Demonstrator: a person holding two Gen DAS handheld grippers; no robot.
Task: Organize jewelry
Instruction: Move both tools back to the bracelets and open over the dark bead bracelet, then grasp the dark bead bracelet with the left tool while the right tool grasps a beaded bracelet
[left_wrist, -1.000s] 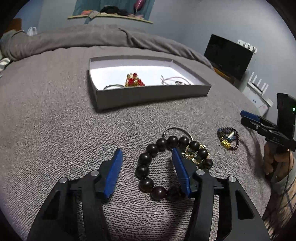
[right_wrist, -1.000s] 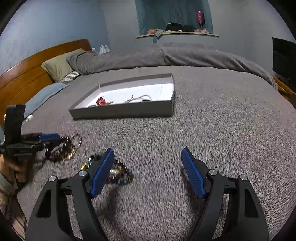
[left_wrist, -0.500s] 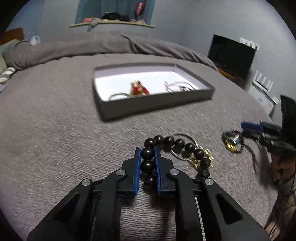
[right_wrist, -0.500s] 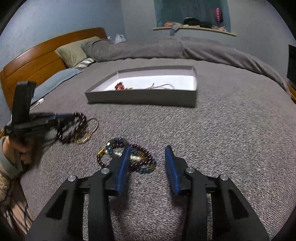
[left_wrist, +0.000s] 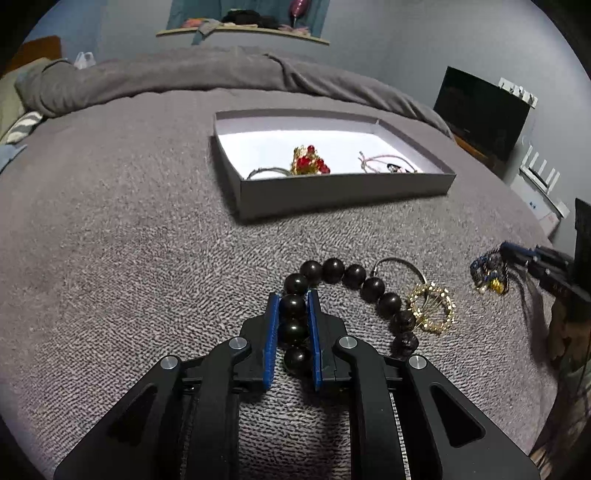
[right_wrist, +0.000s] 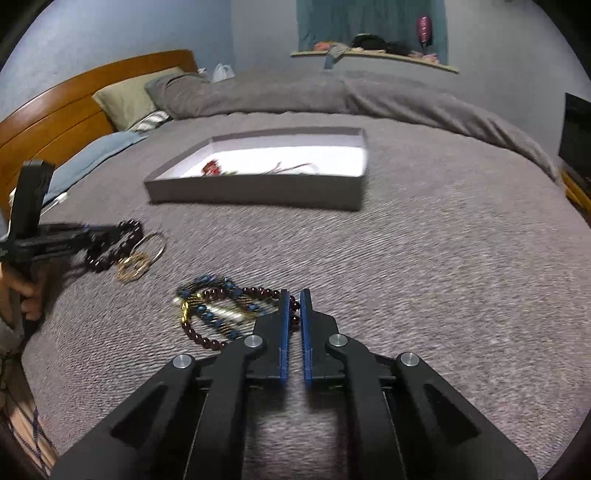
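Black bead bracelet (left_wrist: 334, 271) clamped in left gripper (left_wrist: 292, 295), right gripper (right_wrist: 291, 295) pinching garnet strand (right_wrist: 258, 293)

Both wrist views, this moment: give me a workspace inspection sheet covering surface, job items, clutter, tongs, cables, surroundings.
Surface: grey bedspread, textured.
Job's things: grey box holding a red-and-gold piece, a pink cord piece and a silver ring; black bead bracelet beside a gold ornament on a wire hoop; dark red bead strand tangled with blue and gold beads.
Clutter: nothing seen.
Grippers: left tongs shut on black bead bracelet; right tongs nearly closed on the dark red bead strand.
Cables: nothing seen.
Surroundings: wooden headboard, pillows, dark screen, wall shelf.
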